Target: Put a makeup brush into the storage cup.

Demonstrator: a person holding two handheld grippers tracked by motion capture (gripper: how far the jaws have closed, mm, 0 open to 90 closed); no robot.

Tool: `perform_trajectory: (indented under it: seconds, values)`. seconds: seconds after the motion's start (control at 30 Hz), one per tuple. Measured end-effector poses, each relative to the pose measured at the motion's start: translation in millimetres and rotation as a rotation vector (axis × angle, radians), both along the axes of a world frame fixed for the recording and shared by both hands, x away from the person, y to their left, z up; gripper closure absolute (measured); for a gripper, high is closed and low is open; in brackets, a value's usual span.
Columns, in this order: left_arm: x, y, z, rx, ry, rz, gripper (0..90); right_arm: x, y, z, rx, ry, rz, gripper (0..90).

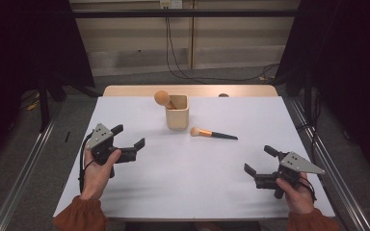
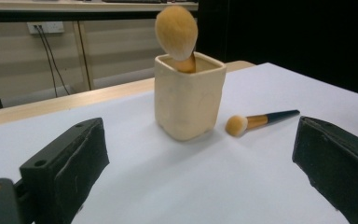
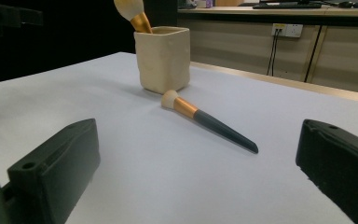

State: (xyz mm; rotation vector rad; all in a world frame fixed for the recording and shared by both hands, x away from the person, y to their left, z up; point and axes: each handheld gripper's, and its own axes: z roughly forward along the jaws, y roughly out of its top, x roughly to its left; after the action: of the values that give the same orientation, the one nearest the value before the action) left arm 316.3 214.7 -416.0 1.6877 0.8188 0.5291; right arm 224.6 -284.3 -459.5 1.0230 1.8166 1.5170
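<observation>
High view: a white counter [image 1: 173, 178] carries a cream cup [image 1: 177, 112] near its far middle, with a big brush [image 1: 163, 98] standing in it, its round bristle head up and leaning out to the left over the rim. Just right of the cup, apart from it, a small brush [image 1: 212, 133] lies flat, its pale bristles toward the cup and its dark handle pointing right. The left tongs [image 1: 129, 141] sit at the counter's left, held in a hand [image 1: 99, 171], jaws spread wide and gripping nothing, aimed toward the middle. The right tongs [image 1: 261, 160] are at the right front, in the other hand [image 1: 296, 192], likewise wide open and empty, well apart from both brushes. In the left gripper view the cup [image 2: 189, 95] stands between the two black jaws farther off, the small brush [image 2: 256, 121] just right of it. In the right gripper view the small brush [image 3: 207, 122] lies ahead between the open jaws, with the cup [image 3: 163, 58] just behind its bristle end.
</observation>
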Motion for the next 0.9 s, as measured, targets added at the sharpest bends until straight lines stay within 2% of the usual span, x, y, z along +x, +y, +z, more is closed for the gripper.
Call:
perform_trajectory:
  seconds: [0.13,0.37,0.5,0.77,0.9]
  values:
    - [-9.4,3.5,-5.5,0.016,0.013,-0.003,3.0,0.2,-0.5,0.5,0.002,0.0,-0.008,0.0]
    - [-26.7,12.5,-11.6,-0.021,0.019,0.037,2.3,1.8,0.8,1.0,0.003,-0.002,-0.009,0.0]
    - [-35.6,17.6,-17.5,-0.011,0.024,0.028,2.4,3.0,0.6,0.2,0.0,0.003,-0.007,0.0]
    - [-51.4,24.0,-24.7,-0.025,0.015,0.044,2.9,1.3,1.1,0.4,0.001,0.001,-0.006,0.0]
    - [-54.6,28.5,-28.0,-0.033,0.019,0.045,2.9,0.3,0.4,0.2,-0.003,0.001,-0.004,0.0]
